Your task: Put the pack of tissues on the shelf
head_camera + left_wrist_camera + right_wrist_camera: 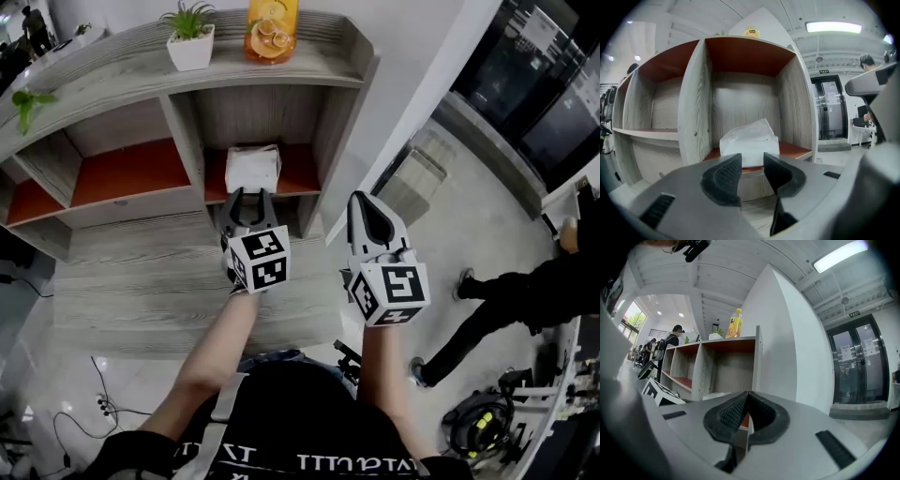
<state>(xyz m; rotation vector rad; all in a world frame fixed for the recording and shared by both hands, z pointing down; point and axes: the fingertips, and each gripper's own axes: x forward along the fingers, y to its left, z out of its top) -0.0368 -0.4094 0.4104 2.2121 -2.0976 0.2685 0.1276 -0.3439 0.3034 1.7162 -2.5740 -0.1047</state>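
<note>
Tissue pack point(253, 169) inside right shelf compartment point(302, 171); left tongs point(248, 197) apart, empty; right tongs point(357, 201) together.

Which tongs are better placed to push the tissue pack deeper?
Left, probably: left tongs face the white plastic-wrapped tissue pack directly, jaws apart; right tongs are shut, off to its right.

The pack of tissues point(253, 169) lies in the rightmost compartment of the shelf point(122, 70), under the top board where a potted plant point(190, 37) stands left of a bottle point(272, 28), with the left hand-held gripper point(248, 195) just before the pack and the right hand-held gripper point(357, 199) to its right.
</note>
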